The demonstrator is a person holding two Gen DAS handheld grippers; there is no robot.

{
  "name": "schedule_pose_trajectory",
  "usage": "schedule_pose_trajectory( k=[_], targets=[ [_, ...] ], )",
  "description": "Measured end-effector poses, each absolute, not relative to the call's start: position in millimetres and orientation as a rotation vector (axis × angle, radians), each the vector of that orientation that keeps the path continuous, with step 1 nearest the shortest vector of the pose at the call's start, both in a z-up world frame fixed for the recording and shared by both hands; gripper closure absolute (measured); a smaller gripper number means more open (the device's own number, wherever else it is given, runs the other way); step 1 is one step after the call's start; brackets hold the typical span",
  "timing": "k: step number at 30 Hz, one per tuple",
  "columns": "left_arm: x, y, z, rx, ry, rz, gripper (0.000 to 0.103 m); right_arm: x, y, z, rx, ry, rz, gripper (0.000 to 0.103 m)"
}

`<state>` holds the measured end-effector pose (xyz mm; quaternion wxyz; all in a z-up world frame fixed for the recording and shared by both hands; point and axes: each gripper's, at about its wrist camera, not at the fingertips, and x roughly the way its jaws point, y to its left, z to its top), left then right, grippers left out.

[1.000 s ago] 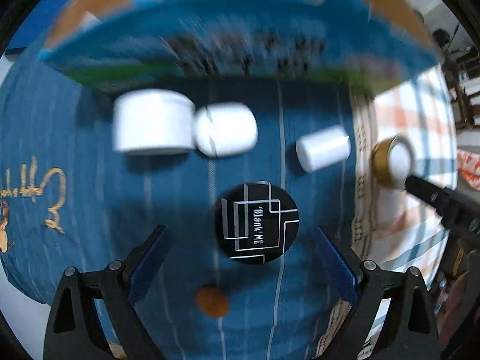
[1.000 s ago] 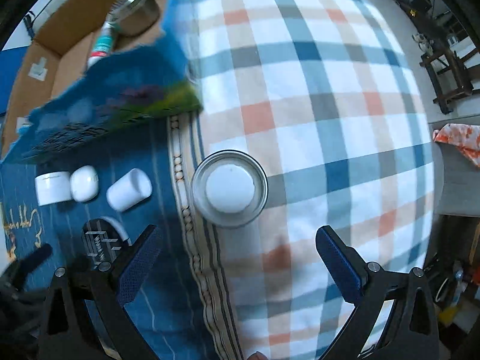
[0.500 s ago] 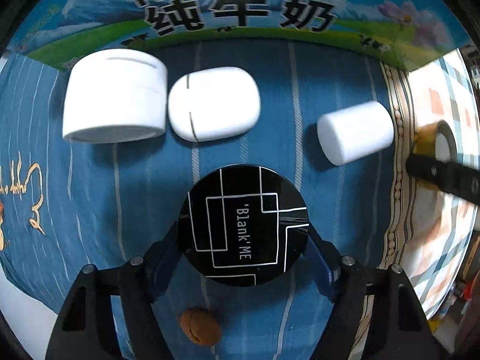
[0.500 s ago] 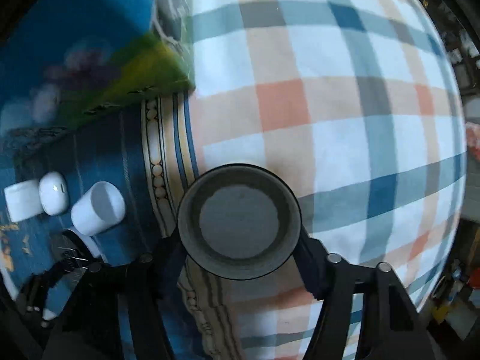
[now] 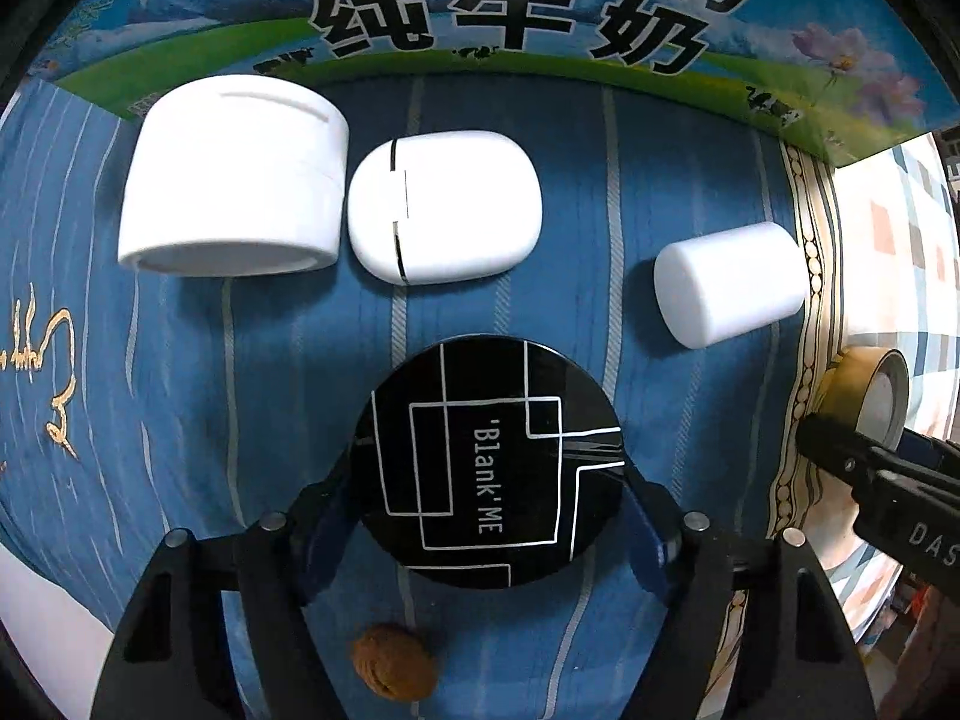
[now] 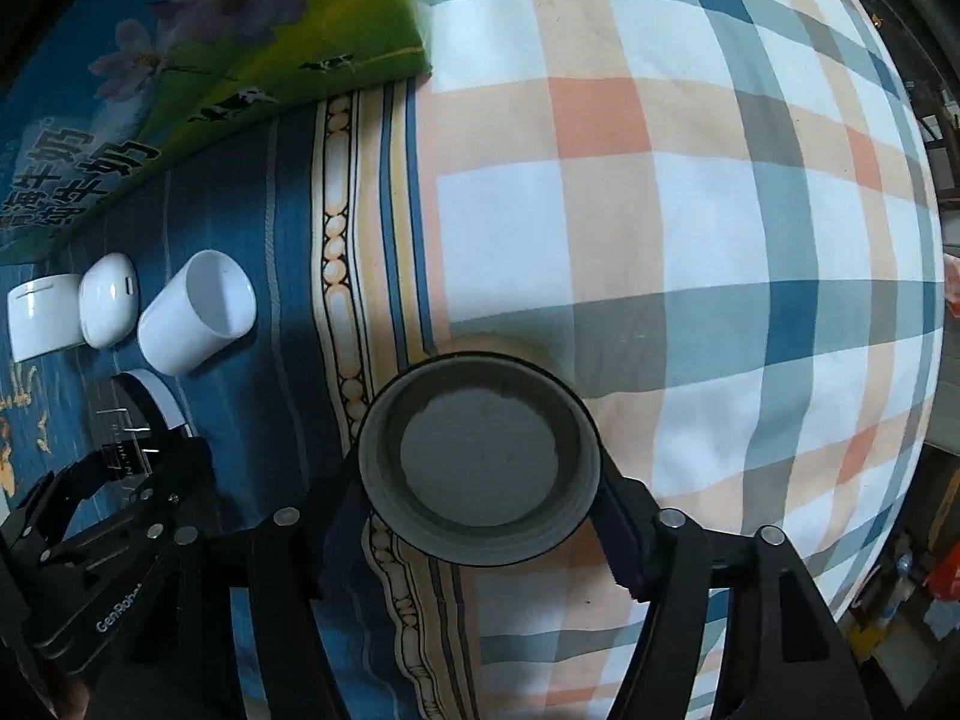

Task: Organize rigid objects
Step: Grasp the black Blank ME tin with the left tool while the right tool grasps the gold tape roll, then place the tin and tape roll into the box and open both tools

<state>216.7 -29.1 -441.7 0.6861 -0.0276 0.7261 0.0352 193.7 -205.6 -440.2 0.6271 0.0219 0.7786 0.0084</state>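
In the left wrist view my left gripper is shut on a black round compact with white lines and "Blank ME" lettering. Beyond it lie a white jar, a white earbud case and a white cylinder on the blue striped cloth. In the right wrist view my right gripper is shut on a round grey-rimmed jar over the plaid cloth; the same jar shows tan in the left wrist view.
A milk carton box with Chinese lettering stands behind the white objects. A walnut lies between the left gripper's arms. The plaid bedding stretches right. The left gripper shows at the right view's lower left.
Both grippers moved forward and down and closed: the left onto the black compact, the right onto the round jar. Both were open and apart from them a second ago.
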Motion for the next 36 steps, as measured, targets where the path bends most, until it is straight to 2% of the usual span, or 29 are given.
schedule_pose_trajectory(
  k=[9, 20, 26, 36],
  targets=[
    [183.6, -41.8, -413.4, -0.097, 1.585, 0.076, 0.029, 172.6, -173.1, -424.1, -0.048, 1.788, 0.074, 0.036],
    [158.0, -31.9, -321.1, -0.151, 1.442, 0.037, 0.029, 149.1, -160.1, -342.7, -0.037, 1.663, 0.169, 0.036],
    [177.4, -16.9, -261.8, -0.158, 1.366, -0.009, 0.029, 164.4, -155.8, -293.9, -0.008, 1.594, 0.207, 0.036],
    [223.0, 14.7, -214.3, -0.170, 1.266, -0.082, 0.029, 196.3, -138.1, -233.8, 0.076, 1.479, 0.193, 0.036]
  ],
)
